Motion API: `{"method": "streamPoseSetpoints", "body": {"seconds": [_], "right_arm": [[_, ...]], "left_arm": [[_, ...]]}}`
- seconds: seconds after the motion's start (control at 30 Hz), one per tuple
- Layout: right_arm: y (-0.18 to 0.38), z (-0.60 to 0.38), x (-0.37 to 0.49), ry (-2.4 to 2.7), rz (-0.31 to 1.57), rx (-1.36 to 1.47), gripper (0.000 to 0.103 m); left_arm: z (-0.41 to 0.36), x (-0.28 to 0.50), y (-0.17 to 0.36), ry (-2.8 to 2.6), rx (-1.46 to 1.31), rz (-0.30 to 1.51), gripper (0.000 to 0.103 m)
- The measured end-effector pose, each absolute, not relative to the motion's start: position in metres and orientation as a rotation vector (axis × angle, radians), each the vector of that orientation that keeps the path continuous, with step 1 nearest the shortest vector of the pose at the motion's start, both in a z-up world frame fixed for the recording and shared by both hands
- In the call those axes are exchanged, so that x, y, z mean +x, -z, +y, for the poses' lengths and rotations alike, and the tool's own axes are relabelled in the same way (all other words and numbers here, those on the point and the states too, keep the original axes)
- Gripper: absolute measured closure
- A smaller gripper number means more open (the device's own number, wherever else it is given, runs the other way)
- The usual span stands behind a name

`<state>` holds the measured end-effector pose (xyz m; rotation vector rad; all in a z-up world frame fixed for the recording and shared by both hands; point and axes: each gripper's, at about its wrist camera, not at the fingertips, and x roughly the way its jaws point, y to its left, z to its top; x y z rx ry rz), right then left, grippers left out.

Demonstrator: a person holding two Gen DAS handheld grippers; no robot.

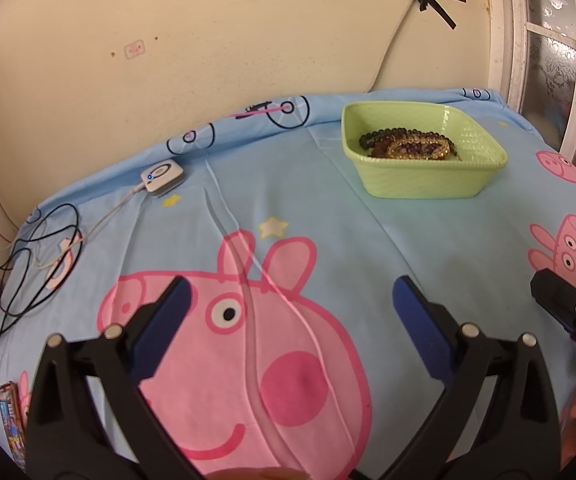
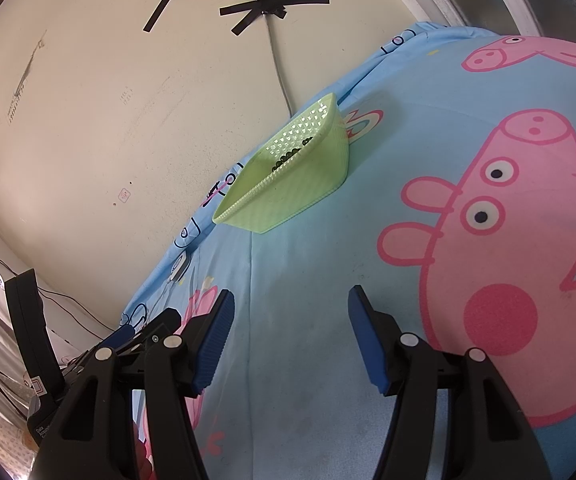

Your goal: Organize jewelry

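In the left wrist view the left tool (image 1: 291,294) fills the lower frame with its blue pads spread wide and nothing between them, over a blue cartoon-pig bedsheet (image 1: 327,208). The beaded jewelry (image 1: 407,143) lies heaped inside a green basket (image 1: 423,184) in the upper right of that frame, near the wall, well apart from both tools. In the right wrist view the right tool (image 2: 291,308), at the bottom of the frame, is likewise wide open and holds nothing, with the basket above it at frame centre.
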<state>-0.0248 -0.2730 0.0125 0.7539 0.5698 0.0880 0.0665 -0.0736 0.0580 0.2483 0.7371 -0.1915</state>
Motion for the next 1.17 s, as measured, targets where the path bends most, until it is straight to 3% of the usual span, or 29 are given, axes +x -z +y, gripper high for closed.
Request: {"method": "streamPoseSetpoints", "body": {"seconds": [1.17], "right_arm": [[-0.012, -0.273, -0.025, -0.087, 0.568, 0.756, 0.068]], "left_arm": [[-0.072, 0.075, -0.045, 0.253, 0.174, 0.850, 0.006]]}}
